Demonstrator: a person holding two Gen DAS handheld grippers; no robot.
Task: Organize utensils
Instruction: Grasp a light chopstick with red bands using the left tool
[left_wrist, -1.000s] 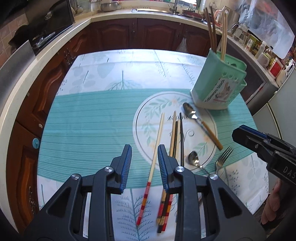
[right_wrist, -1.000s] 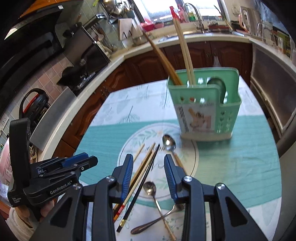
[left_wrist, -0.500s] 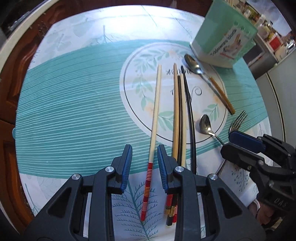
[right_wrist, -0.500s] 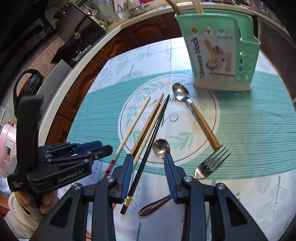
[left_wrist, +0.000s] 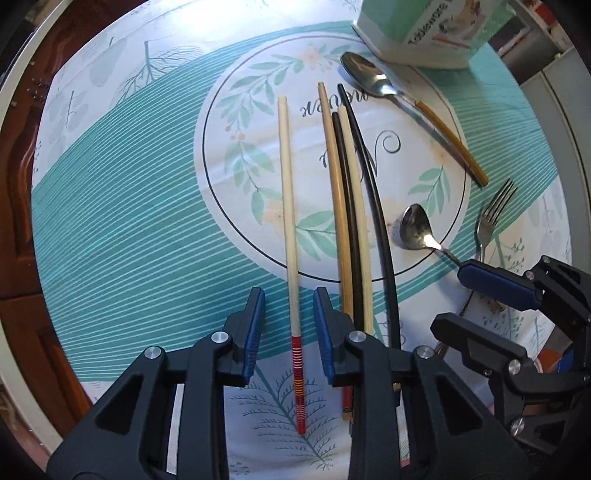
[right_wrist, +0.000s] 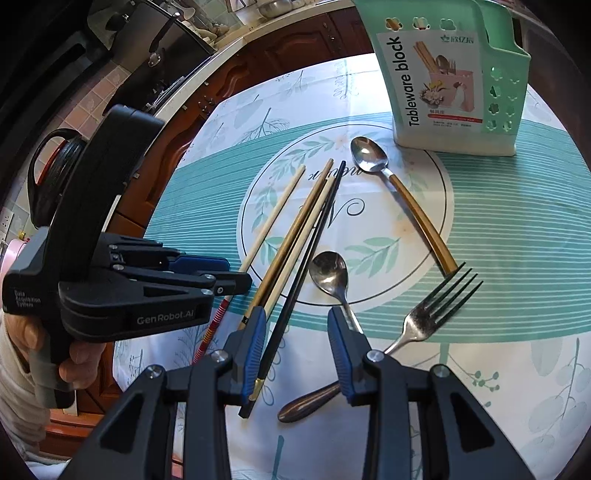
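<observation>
- A round table (right_wrist: 517, 229) carries a teal-and-white cloth (left_wrist: 129, 229) with leaf prints and a ring motif at its centre.
- Dark wood cabinets (right_wrist: 258, 66) under a pale counter curve behind the table; a stove (right_wrist: 159, 48) sits on the counter.
- A green holder (right_wrist: 458, 74) labelled "Tableware block" stands upright at the table's far side.
- The left gripper (left_wrist: 289, 304) hangs low over the cloth, fingers parted and holding nothing; a pale chopstick (left_wrist: 288, 206) with a red-striped end runs between them, and no contact shows.
- That chopstick lies with its long axis along the gripper's line of sight, striped end nearest the camera, plain tip toward the ring's middle.
- The right gripper (right_wrist: 297, 325) is likewise spread and empty, straddling a black chopstick (right_wrist: 306, 258); its right finger covers part of the small spoon (right_wrist: 328, 273) handle.
- Just right of the pale chopstick, four more chopsticks (left_wrist: 349, 206) lie bundled side by side, roughly parallel, tips pointing toward the holder.
- A gold-handled spoon (right_wrist: 399, 192) lies diagonally, bowl just beside the holder's base.
- A fork (right_wrist: 432, 314) rests with tines near that gold handle's end, its handle crossing the small spoon's.
</observation>
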